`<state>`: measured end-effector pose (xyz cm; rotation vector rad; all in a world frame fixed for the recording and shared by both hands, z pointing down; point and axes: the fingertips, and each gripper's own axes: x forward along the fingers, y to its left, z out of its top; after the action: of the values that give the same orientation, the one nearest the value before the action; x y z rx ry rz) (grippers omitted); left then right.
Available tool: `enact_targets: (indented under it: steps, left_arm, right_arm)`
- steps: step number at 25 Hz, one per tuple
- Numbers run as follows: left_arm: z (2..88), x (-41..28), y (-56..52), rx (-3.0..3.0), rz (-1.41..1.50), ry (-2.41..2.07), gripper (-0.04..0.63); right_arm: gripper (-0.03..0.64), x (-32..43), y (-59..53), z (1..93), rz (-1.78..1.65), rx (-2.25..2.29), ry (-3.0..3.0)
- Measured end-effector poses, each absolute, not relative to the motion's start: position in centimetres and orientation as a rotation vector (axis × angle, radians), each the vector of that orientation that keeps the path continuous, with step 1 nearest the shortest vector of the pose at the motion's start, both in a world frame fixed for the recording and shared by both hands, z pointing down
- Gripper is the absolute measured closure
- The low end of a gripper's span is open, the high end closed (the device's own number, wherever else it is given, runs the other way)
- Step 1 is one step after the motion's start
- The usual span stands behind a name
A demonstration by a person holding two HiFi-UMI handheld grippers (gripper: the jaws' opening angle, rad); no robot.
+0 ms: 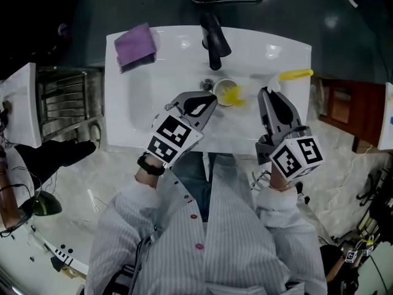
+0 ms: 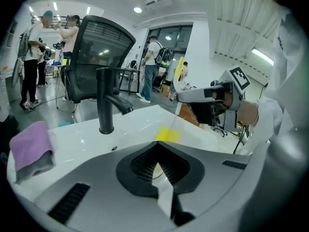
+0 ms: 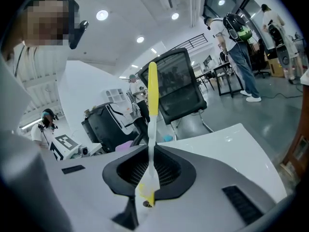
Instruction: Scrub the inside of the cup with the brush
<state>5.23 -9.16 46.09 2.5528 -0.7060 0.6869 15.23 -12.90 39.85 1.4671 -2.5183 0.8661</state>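
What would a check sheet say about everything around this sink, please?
Surface: white sink, with a black faucet at its back.
Job's things: cup in the basin by the drain; brush, its yellow head inside the cup.
Clutter: purple cloth on the sink's back left corner.
Grippers: left tongs shut on the cup's rim; right tongs shut on the brush's pale neck.
Cables: dark cables on the floor to the left.
Surroundings: metal rack beside the sink; black chair and people standing behind.
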Motion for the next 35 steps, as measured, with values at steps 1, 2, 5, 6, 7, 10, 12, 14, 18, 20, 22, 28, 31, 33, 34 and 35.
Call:
enact_targets:
  steps: [1,2,5,6,7,10,12,14,18,20,22,28,31,33,34,35]
  left_arm:
    - [47.1,5.0,-9.2,2.549,0.71,-0.695,0.588]
    - [48.3,4.7,-9.2,2.545,0.731,-0.684,0.588]
    - [51.8,3.9,-8.9,2.524,0.783,-0.641,0.588]
    - [52.6,3.9,-8.7,2.512,0.8,-0.624,0.588]
    - [53.3,4.0,-8.4,2.501,0.815,-0.609,0.588]
    - [54.5,4.4,-8.0,2.488,0.858,-0.582,0.586]
    - [55.0,4.5,-7.7,2.486,0.885,-0.569,0.586]
    - [55.8,4.5,-7.3,2.47,0.912,-0.557,0.586]
    - [58.1,4.4,-6.3,2.415,0.963,-0.537,0.549]
    - [58.9,4.7,-6.1,2.408,0.988,-0.513,0.518]
    - [59.5,4.9,-6.2,2.405,1.012,-0.495,0.497]
    - [61.0,5.4,-6.4,2.418,1.12,-0.431,0.471]
    - [61.8,5.6,-6.3,2.415,1.156,-0.403,0.469]
    - [62.4,5.7,-6.5,2.415,1.185,-0.399,0.469]
    - [62.6,5.8,-6.6,2.414,1.202,-0.4,0.469]
    - [62.9,5.7,-6.7,2.413,1.22,-0.4,0.469]
  right_arm:
    - [0.558,14.8,-13.1,40.5,0.868,1.457,-2.514]
    - [0.558,14.4,-13.4,41.2,0.867,1.449,-2.511]
    - [0.558,13.5,-13.8,43.3,0.862,1.436,-2.504]
    - [0.558,13.5,-13.9,43.8,0.867,1.431,-2.502]
    - [0.558,13.6,-13.9,44.2,0.874,1.425,-2.501]
    - [0.558,13.8,-13.9,44.6,0.891,1.409,-2.497]
    - [0.558,13.8,-13.9,44.5,0.889,1.406,-2.496]
    - [0.558,13.8,-13.9,44.5,0.886,1.408,-2.497]
    - [0.558,13.9,-14.0,44.9,0.87,1.413,-2.49]
    - [0.558,13.9,-14.1,45.1,0.858,1.415,-2.488]
    - [0.558,14.0,-14.0,45.4,0.848,1.415,-2.489]
    - [0.558,14.1,-13.8,46.1,0.843,1.412,-2.478]
    - [0.558,14.1,-13.7,46.5,0.836,1.411,-2.475]
    - [0.558,14.2,-13.8,46.6,0.83,1.413,-2.476]
    - [0.558,14.2,-13.8,46.7,0.823,1.411,-2.476]
    - [0.558,14.1,-13.9,46.8,0.816,1.408,-2.474]
